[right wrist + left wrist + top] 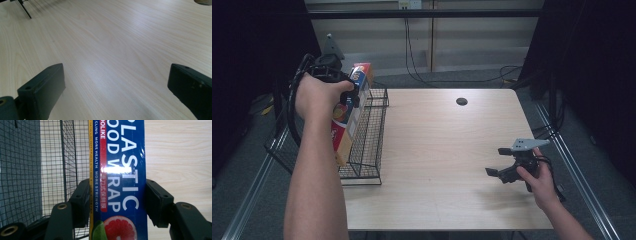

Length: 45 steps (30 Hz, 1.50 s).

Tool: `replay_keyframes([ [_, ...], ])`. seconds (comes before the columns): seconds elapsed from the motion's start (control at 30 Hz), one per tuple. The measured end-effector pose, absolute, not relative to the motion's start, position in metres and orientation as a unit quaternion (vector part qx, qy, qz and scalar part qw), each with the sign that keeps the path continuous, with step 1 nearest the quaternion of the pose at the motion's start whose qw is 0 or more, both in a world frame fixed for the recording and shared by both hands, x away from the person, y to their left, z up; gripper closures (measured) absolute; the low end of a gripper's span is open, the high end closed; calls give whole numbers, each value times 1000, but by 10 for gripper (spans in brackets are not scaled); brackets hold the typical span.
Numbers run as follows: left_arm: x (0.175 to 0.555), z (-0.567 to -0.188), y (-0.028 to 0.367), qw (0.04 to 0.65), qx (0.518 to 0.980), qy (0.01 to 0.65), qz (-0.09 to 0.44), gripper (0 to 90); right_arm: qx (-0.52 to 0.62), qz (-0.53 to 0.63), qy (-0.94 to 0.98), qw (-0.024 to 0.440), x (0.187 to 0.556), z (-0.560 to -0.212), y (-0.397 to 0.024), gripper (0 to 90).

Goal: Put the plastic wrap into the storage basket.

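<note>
Wrap box (120, 182) beside basket rim (382, 91)

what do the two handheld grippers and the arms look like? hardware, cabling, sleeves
Both are black two-jaw grippers with blocky, flat-faced pads. The right gripper carries a grey three-cornered plate on top with small holes and trails a black cable. The left gripper has brass-coloured pivot bushings and looped black cable. Forearms bare, no sleeves or gloves.

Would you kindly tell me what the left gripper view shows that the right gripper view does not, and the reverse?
The left gripper view shows the left gripper shut on a blue box of plastic food wrap, beside a black wire basket and grey floor. The right gripper view shows the right gripper open over bare wood, with part of a dark round hole at its top right corner. Both show the pale wooden table.
</note>
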<state>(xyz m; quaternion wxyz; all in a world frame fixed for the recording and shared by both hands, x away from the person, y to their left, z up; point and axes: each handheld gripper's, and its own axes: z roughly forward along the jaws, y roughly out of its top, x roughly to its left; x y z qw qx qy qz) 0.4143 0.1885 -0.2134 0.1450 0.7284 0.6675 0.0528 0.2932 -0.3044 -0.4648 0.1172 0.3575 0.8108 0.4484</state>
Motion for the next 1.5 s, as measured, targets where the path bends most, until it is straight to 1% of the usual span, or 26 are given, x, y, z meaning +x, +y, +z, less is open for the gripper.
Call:
replay_keyframes([
  [0.1, 415, -214, 192, 148, 726, 669, 49, 441, 357, 447, 812, 117, 293, -465, -304, 10],
  [0.13, 416, -213, 193, 144, 731, 665, 52, 441, 357, 447, 812, 116, 293, -465, -304, 10],
  [0.5, 419, -212, 203, 141, 724, 673, 59, 442, 361, 444, 811, 122, 293, -466, -304, 10],
  [1.07, 421, -208, 223, 141, 715, 682, 71, 442, 360, 443, 813, 115, 294, -468, -303, 10],
  [1.13, 422, -209, 225, 142, 708, 687, 75, 442, 360, 443, 812, 118, 294, -469, -303, 10],
  [1.2, 423, -209, 228, 135, 715, 682, 76, 442, 361, 443, 813, 116, 294, -468, -303, 10],
  [1.4, 424, -214, 233, 134, 707, 690, 82, 441, 360, 441, 813, 119, 294, -469, -303, 10],
  [1.5, 424, -217, 236, 138, 702, 694, 78, 441, 359, 441, 813, 122, 295, -469, -303, 10],
])
